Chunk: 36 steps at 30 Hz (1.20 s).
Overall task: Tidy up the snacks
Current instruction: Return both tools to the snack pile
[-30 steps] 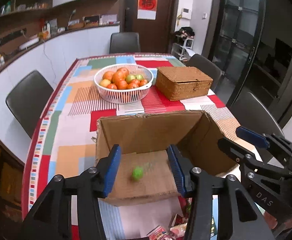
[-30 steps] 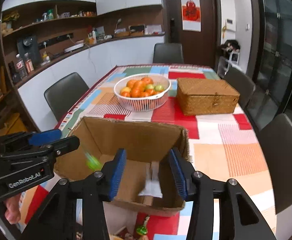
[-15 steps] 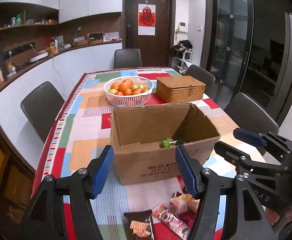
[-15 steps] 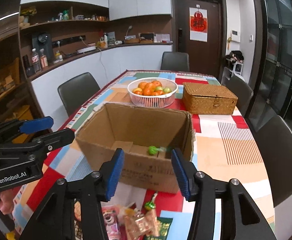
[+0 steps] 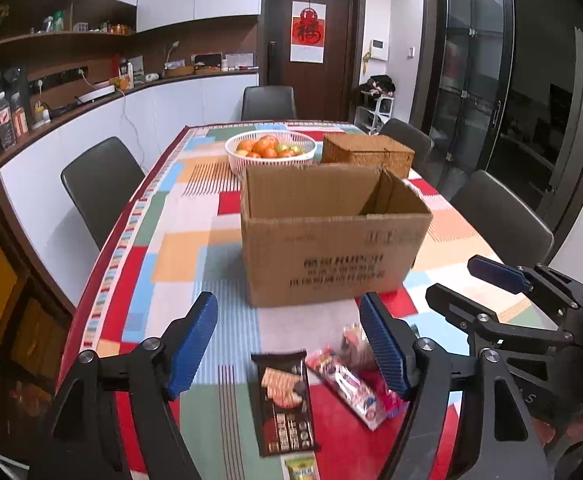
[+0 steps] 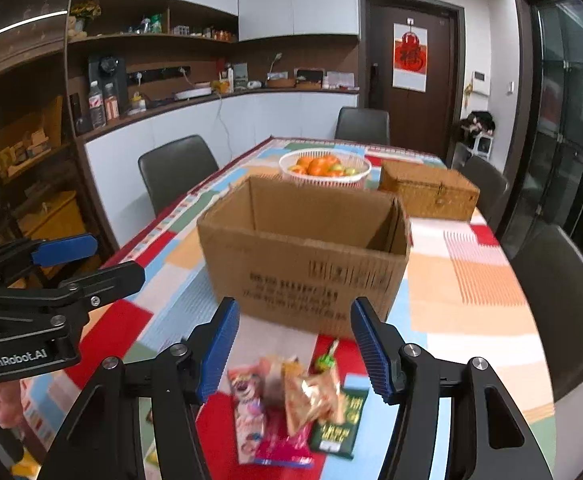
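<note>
Patchwork cloth in red, orange, blue and green covers the table [image 5: 179,248], which carries one open cardboard box [image 5: 331,240], one white fruit basket [image 5: 270,152] and one wicker box [image 5: 367,154]. Several snack packets [image 6: 291,404] lie loose before the box: dark biscuit pack [image 5: 285,402], pink wrapper [image 5: 351,384], green pack [image 6: 337,420]. Left gripper [image 5: 291,348] and right gripper [image 6: 295,344] hover above them, jaws spread wide, holding nothing.

- The left gripper [image 5: 289,344] hangs short of the cardboard box [image 5: 331,236], on its near side, its blue-padded fingers [image 5: 193,344] spread wide with nothing between them.
- The right gripper [image 6: 295,344] sits beside it, also on the box's near side, fingers [image 6: 371,348] equally parted and empty.
- Both point toward the box.
</note>
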{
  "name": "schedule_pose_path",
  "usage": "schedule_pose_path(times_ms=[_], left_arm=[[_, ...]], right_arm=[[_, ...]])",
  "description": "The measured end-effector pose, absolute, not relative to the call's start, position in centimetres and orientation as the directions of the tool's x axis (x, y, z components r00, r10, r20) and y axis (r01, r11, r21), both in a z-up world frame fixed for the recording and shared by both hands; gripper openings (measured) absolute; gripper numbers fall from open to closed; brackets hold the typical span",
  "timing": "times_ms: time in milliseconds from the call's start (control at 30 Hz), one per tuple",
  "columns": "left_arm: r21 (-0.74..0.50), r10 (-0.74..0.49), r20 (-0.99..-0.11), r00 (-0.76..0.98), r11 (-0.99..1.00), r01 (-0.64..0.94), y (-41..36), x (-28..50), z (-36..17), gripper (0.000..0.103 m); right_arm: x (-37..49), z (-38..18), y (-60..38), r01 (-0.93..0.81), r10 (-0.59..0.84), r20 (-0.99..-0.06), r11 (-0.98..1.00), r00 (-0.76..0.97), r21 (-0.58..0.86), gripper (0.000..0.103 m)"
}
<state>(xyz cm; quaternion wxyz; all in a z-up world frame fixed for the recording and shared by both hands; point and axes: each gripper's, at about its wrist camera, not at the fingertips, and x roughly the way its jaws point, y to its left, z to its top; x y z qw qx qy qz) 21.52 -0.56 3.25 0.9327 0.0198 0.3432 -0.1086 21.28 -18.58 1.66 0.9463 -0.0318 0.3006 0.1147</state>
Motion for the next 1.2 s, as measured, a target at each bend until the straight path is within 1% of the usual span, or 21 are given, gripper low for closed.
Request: schedule_pose_path(times_ms=[333, 667, 967, 1200], left_arm=[[-0.029, -0.177, -0.708, 0.683, 0.975, 0.222, -0.4, 19.2, -0.3, 0.076], [-0.068, -0.176, -0.812, 0.557, 0.975, 0.21, 0.1, 18.6, -5.5, 0.076], [-0.072, -0.166, -0.852, 0.496, 0.976, 0.203, -0.1, 19.3, -8.4, 0.076], [-0.074, -0.161, -0.866, 0.474, 0.978, 0.197, -0.1, 21.2, -10.0, 0.076]], right_arm=[[19.5, -2.9, -18.9, -0.235, 0.227, -0.684, 0.968, 0.693, 0.083, 0.059], [18.5, -6.9, -18.9, -0.2, 0.218, -0.76, 0.973, 0.612, 0.119, 0.059], [19.0, -9.7, -19.1, -0.164, 0.203, -0.813, 0.977, 0.546, 0.134, 0.059], [20.3, -11.0, -19.2, -0.147, 0.187, -0.831, 0.981, 0.525, 0.128, 0.059]])
